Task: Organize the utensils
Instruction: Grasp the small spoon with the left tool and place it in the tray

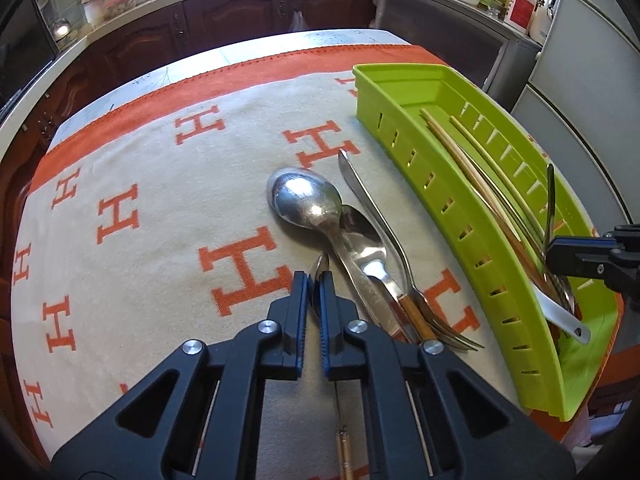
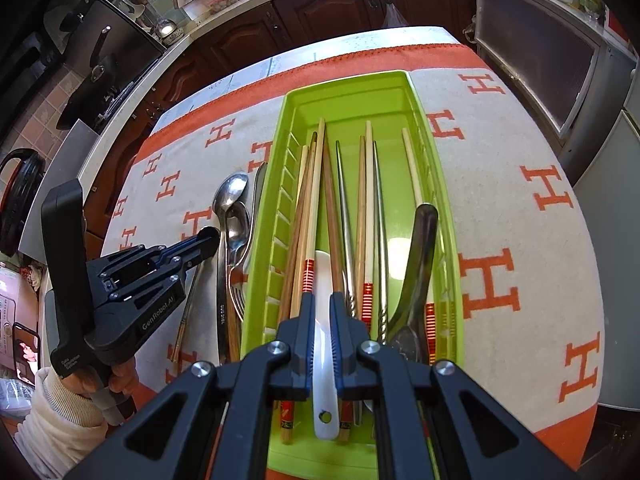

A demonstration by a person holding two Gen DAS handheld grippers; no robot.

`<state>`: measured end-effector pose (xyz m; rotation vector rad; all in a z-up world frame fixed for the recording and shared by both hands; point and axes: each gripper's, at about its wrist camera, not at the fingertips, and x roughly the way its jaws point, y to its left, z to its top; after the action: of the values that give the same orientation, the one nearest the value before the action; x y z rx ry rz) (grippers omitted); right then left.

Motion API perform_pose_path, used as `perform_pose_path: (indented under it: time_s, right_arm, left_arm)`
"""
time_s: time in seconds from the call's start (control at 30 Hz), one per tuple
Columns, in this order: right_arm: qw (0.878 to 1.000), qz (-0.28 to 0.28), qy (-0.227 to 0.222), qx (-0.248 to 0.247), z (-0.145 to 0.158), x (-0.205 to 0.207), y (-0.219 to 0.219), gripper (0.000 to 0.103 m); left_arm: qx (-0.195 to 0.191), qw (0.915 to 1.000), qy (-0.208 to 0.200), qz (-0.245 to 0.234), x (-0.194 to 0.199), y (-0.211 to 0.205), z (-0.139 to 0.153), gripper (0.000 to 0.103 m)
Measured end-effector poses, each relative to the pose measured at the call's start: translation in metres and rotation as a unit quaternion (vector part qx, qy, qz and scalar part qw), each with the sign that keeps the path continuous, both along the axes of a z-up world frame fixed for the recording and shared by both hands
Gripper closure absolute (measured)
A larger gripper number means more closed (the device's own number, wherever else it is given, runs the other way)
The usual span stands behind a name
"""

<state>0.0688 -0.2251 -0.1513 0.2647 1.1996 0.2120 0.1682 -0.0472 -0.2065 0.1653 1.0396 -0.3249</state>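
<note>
My left gripper is shut on a thin-stemmed small utensil, low over the cloth; its brass-coloured handle trails back under the jaws. Just right of it, a big steel spoon, a smaller spoon and a fork lie bunched together. The green slotted tray holds several chopsticks, a dark spoon and a white ceramic spoon. My right gripper hangs over that white spoon, its jaws nearly together. Whether the pads touch the spoon I cannot tell.
An orange-and-cream cloth with H letters covers the table. A hand in a cream sleeve holds the left gripper. Dark wooden cabinets and a cluttered counter ring the far side. A grey appliance stands to the right.
</note>
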Motion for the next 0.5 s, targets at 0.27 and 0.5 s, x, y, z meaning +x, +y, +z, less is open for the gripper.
perform_pose_path:
  time_s: [0.27,0.5]
  right_arm:
    - [1.0,0.001,-0.006,0.007,0.004,-0.001,0.001,0.096]
    - [1.0,0.003,-0.011,0.02,0.009,-0.003,0.001,0.096]
  left_arm:
    - [-0.037,0.9979,0.011,0.052,-0.007,0.025,0.017,0.101]
    - [-0.097,0.9928,0.023,0.067,-0.024,0.044,0.048,0.101]
